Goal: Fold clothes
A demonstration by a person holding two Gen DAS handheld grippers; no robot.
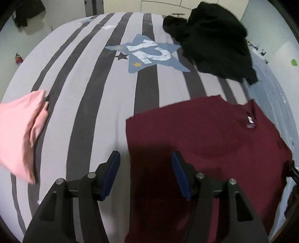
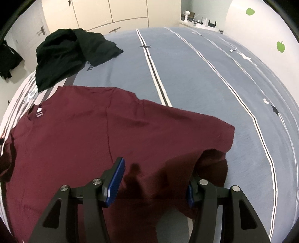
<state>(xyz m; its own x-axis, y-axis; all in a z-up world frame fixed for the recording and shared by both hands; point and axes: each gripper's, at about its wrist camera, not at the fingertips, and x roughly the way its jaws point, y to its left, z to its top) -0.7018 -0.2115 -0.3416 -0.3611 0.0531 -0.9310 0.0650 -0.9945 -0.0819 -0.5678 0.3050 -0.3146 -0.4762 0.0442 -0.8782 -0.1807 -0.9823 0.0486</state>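
A maroon T-shirt [image 1: 205,134] lies spread on the bed, collar label up; it also shows in the right wrist view [image 2: 84,130]. My left gripper [image 1: 145,160] is open, its jaws straddling the shirt's left edge just above the cloth. My right gripper [image 2: 158,168] is open over the shirt near its sleeve [image 2: 214,164], which curls over the right finger. A pink garment [image 1: 20,130] lies folded at the left. A black garment [image 1: 214,43] lies crumpled at the far side, also seen in the right wrist view [image 2: 71,54].
The bed cover is striped grey and white with a blue star print [image 1: 149,54] on one half and blue with thin stripes [image 2: 196,84] on the other. Cupboards [image 2: 112,11] and a wall stand beyond the bed. Dark clothes [image 2: 7,61] hang at the left.
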